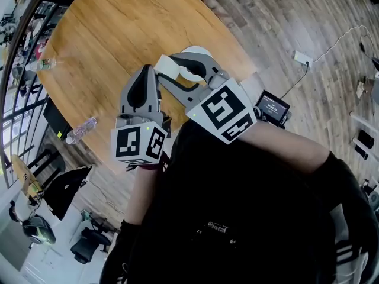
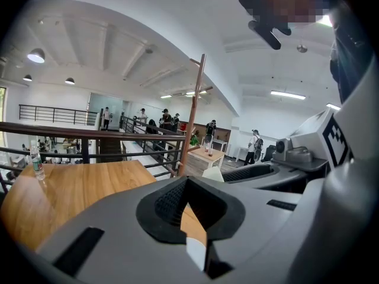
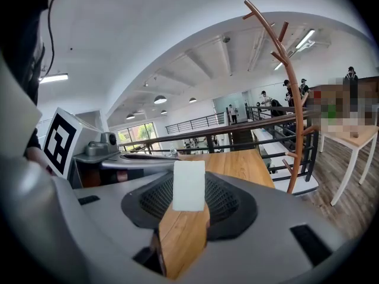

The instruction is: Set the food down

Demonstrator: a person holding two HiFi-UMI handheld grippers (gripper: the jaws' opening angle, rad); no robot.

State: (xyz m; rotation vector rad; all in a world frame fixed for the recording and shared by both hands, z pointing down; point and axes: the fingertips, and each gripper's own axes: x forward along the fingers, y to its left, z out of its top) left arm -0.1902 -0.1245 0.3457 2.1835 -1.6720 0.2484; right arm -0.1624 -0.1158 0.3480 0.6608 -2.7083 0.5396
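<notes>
- Right gripper (image 3: 189,195): the fingers are spread pretty wide and clamped on a white block (image 3: 188,181), one on each side. It's flat-faced and rectangular and sits right at the tips. I guess that's the food.
- The block is over the round wooden worktop (image 1: 118,28), near the edge closest to the person. No view shows its underside, so I can't tell whether it's touching the wood or just above it.
- Left gripper (image 2: 186,183): the fingers meet at the tips with nothing gripped. You only see a sliver of wood through the slot behind them.
- In the head view both grippers are tucked in close to the person's body, side by side. The left one sits just beside the right one's fingers, and both point out across the worktop.
- One clear plastic bottle (image 2: 37,164) stands upright near the far left edge of the worktop, well away from the block.
- A second bottle (image 1: 81,130) lies on its side near the left edge, closer to the person.
- Background: a dark railing (image 2: 89,136) runs behind the worktop, and a brown branchy coat stand (image 3: 291,99) is up by the railing. A few people are standing around farther back, and the floor (image 1: 284,16) is wood plank.
</notes>
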